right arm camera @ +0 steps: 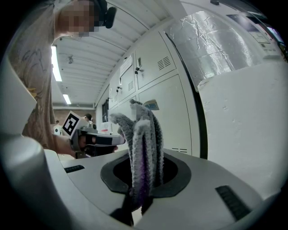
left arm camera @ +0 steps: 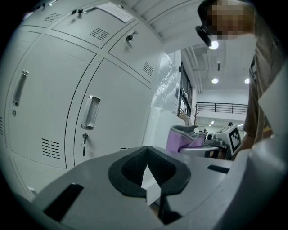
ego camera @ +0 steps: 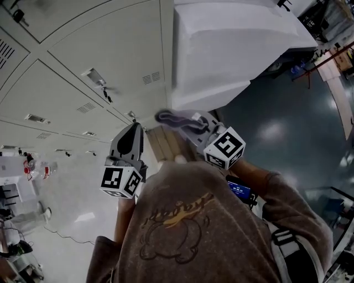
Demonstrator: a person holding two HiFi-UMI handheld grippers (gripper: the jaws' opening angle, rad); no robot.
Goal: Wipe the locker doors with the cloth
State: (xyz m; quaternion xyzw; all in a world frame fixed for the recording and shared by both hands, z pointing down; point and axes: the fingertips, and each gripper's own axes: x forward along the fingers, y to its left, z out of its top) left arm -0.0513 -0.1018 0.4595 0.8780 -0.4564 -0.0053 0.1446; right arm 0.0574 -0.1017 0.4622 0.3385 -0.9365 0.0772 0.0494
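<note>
Before the locker doors [ego camera: 72,61], your right gripper [right arm camera: 143,179] clamps the grey-purple cloth [right arm camera: 143,134] upright; your left gripper [left arm camera: 147,170], nearby, is closed on nothing.

No words or numbers legible anywhere.
- Shirt [ego camera: 182,221]: cursive script over a cartoon print, letters not readable.
- Left cube [ego camera: 120,181], right cube [ego camera: 224,148]: black-and-white square markers, pattern only, no characters.
- Paper sheet [left arm camera: 114,11] on upper locker door [left arm camera: 76,27]: print too small to read.
- Small label [right arm camera: 150,104] on lower locker door [right arm camera: 168,126]: unreadable.
- Blue screen [ego camera: 239,190] beside the right sleeve: pale marks, illegible.
</note>
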